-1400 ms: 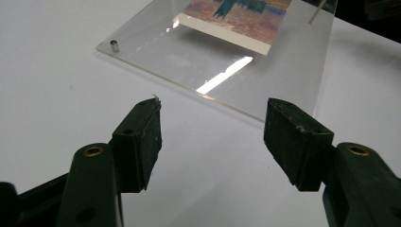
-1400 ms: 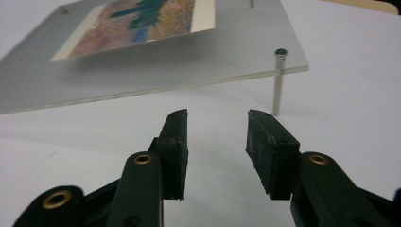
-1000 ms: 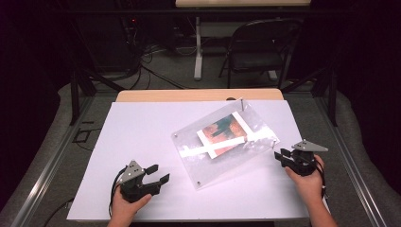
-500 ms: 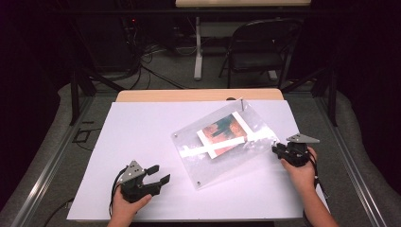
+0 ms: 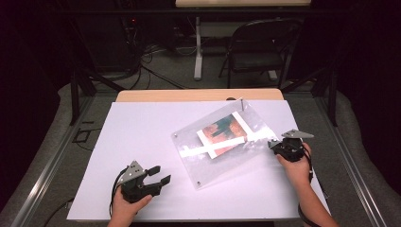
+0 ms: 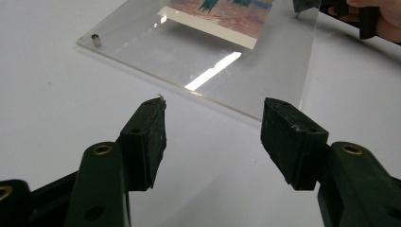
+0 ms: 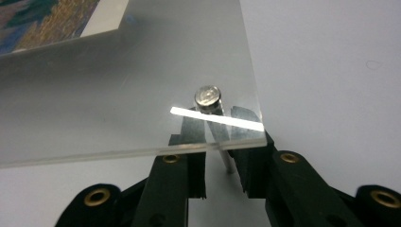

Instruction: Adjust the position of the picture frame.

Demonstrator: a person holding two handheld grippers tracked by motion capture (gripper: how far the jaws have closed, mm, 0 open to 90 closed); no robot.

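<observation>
Right hand-held gripper (image 5: 273, 144) has shifted in to the acrylic frame's (image 5: 222, 142) right corner on the tabletop (image 5: 142, 132), jaws just closing around the metal standoff (image 7: 208, 97), not yet pinching. Left hand-held gripper (image 5: 160, 174) waits, jaws wide, unmoved.

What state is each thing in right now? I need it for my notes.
Left gripper: open, empty, short of the frame's edge.
Right gripper: jaws just been closing either side of the corner pin, small gap left.
Acrylic frame: lying askew on the table, picture inside.
</observation>
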